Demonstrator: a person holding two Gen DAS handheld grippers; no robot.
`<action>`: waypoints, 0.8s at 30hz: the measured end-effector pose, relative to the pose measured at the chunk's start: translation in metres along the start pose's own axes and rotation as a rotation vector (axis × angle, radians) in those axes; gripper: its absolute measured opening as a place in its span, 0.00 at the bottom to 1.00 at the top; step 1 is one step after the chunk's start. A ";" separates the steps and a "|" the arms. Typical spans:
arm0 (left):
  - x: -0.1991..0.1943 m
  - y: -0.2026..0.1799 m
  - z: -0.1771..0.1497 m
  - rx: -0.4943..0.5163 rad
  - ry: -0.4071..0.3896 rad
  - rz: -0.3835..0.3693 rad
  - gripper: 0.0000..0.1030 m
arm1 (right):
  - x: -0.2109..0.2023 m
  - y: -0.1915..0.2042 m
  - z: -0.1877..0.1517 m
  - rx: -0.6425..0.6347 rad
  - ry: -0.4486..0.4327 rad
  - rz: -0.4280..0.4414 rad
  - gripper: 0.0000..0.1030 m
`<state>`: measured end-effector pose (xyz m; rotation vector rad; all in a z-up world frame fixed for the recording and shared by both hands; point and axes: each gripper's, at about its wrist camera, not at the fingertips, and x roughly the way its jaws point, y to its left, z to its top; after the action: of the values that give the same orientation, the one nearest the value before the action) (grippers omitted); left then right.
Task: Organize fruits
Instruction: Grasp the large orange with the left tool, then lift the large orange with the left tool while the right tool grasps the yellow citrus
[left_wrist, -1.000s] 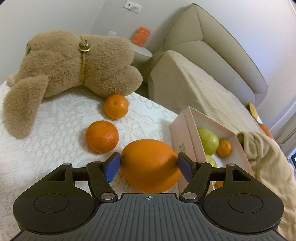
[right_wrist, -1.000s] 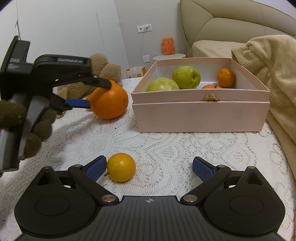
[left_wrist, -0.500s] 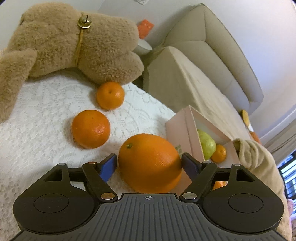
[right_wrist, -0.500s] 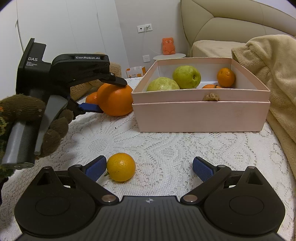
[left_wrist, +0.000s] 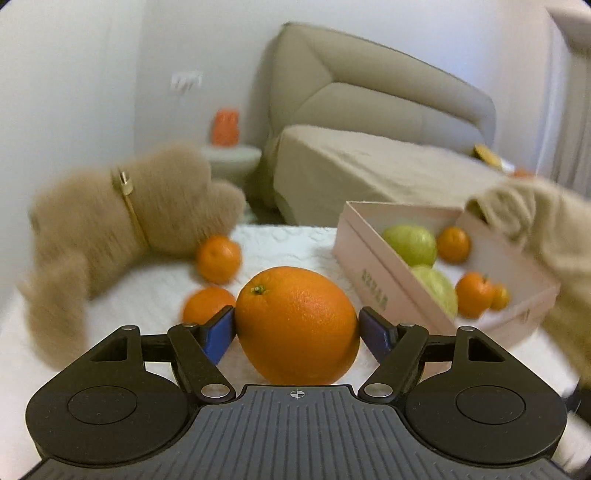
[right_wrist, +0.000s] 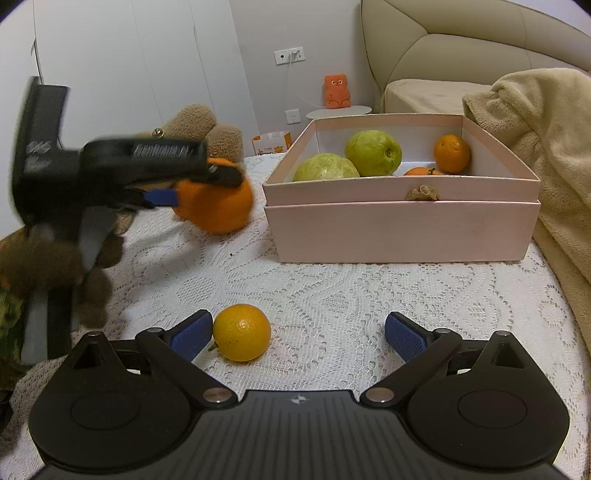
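Note:
My left gripper (left_wrist: 297, 328) is shut on a large orange (left_wrist: 297, 325) and holds it above the lace-covered table, left of the pink box (left_wrist: 373, 280); both also show in the right wrist view, the gripper (right_wrist: 199, 184) and the orange (right_wrist: 218, 206). Two small oranges (left_wrist: 218, 258) (left_wrist: 207, 304) lie on the cloth beyond it. The pink box (right_wrist: 402, 229) holds two green guavas (right_wrist: 373, 153) (right_wrist: 325, 168) and small oranges (right_wrist: 451, 153). My right gripper (right_wrist: 295, 332) is open low over the cloth, with a small yellow-orange citrus (right_wrist: 242, 332) by its left finger.
A brown plush toy (left_wrist: 122, 210) lies at the table's far left. A beige blanket (right_wrist: 546, 155) drapes along the right side by the box. A sofa (left_wrist: 369, 122) and a small side table with an orange figure (right_wrist: 336, 92) stand behind.
My left gripper has lifted and swung right toward the box with the large orange in it; its view is blurred by motion. The right gripper has stayed still.

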<state>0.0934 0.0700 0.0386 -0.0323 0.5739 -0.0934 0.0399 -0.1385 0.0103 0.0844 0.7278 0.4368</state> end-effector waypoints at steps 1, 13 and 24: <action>-0.005 -0.003 -0.002 0.038 -0.001 0.019 0.76 | 0.000 0.000 0.000 0.000 0.000 0.000 0.96; -0.021 0.004 -0.009 -0.052 -0.022 -0.085 0.76 | 0.000 0.000 0.000 0.001 0.001 0.000 0.97; -0.015 -0.022 -0.008 0.049 -0.024 -0.008 0.76 | 0.000 0.000 0.000 0.001 0.002 0.000 0.97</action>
<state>0.0743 0.0496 0.0410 0.0115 0.5475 -0.1148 0.0402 -0.1383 0.0107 0.0852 0.7300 0.4366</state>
